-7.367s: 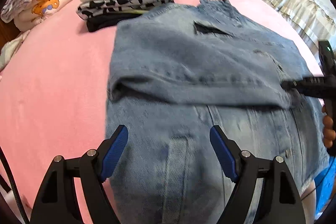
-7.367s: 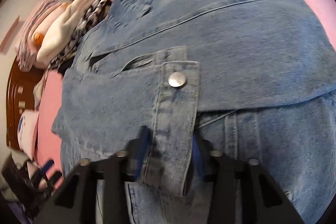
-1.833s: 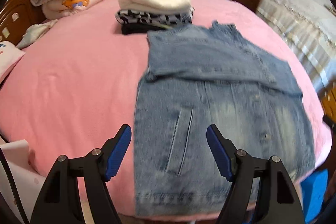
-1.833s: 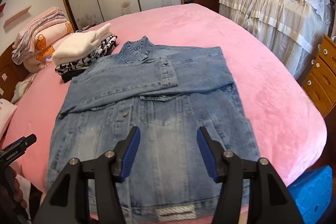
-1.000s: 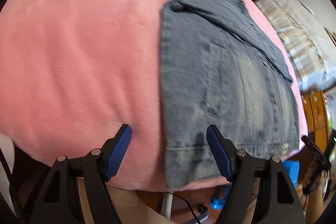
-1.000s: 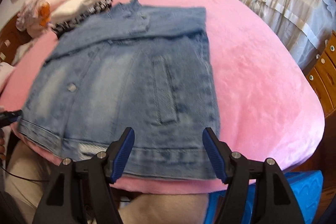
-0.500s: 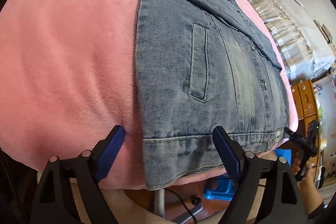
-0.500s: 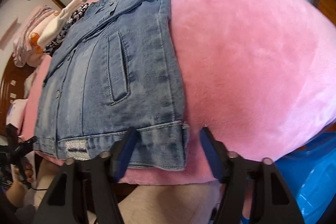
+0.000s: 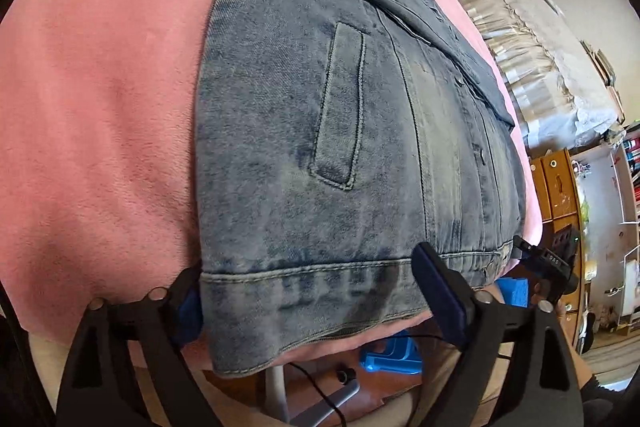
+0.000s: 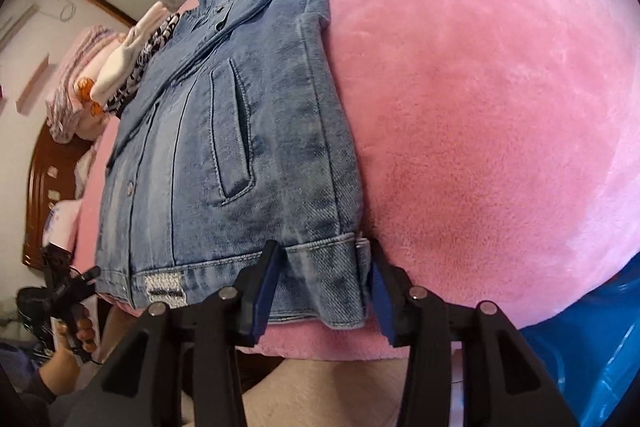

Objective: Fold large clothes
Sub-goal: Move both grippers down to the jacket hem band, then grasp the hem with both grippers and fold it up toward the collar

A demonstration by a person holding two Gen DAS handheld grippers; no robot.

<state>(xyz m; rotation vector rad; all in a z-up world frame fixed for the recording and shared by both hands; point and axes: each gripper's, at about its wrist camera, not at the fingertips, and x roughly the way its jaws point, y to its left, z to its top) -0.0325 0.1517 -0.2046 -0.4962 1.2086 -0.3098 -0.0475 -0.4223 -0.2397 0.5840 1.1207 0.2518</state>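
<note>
A blue denim jacket [image 9: 320, 107] lies flat on the pink bed [image 9: 100, 107], sleeves folded across the chest, hem hanging over the near edge. My left gripper [image 9: 308, 275] straddles the hem's left corner, and its jaws are opening wide around the band without pinching it. In the right wrist view the jacket [image 10: 240, 147] fills the left half. There my right gripper [image 10: 324, 251] brackets the hem's right corner, jaws part closed, cloth flat between the pads. Each gripper shows small in the other's view: right gripper [image 9: 548, 263], left gripper [image 10: 64, 283].
Folded clothes [image 10: 132, 67] and rolled blankets [image 10: 76, 75] sit at the bed's far side by a wooden headboard [image 10: 40, 187]. A blue stool [image 9: 396, 355] and cables lie on the floor below the hem. A wooden dresser [image 9: 560, 187] and a white-covered bed [image 9: 540, 39] stand to the right.
Both grippers dropped to the jacket's near hem and now straddle its two corners. The left jaws spread wider; the right jaws narrowed and that view rolled.
</note>
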